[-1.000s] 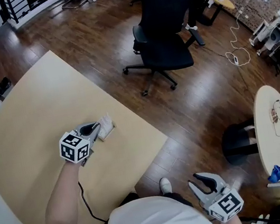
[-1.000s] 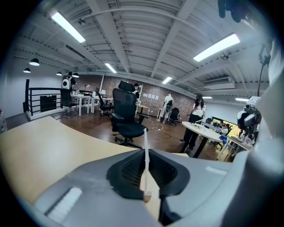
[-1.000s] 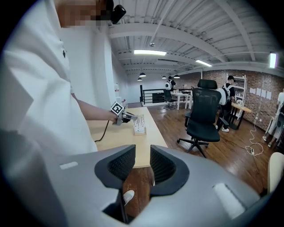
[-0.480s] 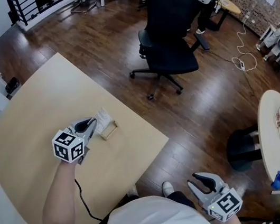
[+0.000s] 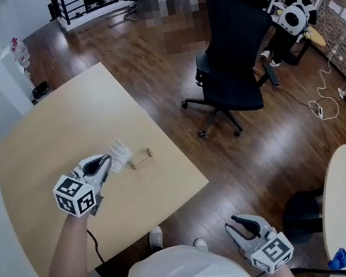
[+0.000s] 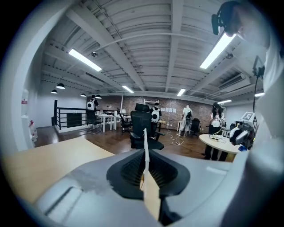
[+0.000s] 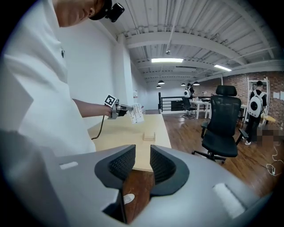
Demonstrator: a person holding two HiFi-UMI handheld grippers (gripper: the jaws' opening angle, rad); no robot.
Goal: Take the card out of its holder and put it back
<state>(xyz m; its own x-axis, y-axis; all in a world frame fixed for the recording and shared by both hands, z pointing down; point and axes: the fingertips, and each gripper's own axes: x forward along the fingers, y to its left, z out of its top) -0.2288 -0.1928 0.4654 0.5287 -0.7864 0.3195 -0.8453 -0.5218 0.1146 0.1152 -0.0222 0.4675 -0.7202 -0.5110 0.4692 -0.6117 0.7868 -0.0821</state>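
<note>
Between the closed jaws of the left gripper (image 5: 105, 164), a small white printed card (image 5: 119, 156) is pinched by one edge. It is held just above the tabletop, near the low pale wooden slotted holder (image 5: 141, 159) but apart from it. The holder is left empty on the table, close to the table's far edge.

The removal may be judged done, and the return has not yet been made. If the card is brought down tilted or off the line of the slot, the light holder could be pushed along or tipped, since nothing steadies it. The thin card could also be bent if pressed against the slot's rim, or twisted in a grip taken on one edge only.

The right gripper (image 5: 236, 225) is held low beside the body, off the table, its jaws parted with nothing between them.

A large light-wood rectangular table (image 5: 50, 156) serves as the surface. Around it are seen a dark plank floor (image 5: 167, 69), a black swivel office chair (image 5: 231, 71) and a round white side table (image 5: 339, 158).
</note>
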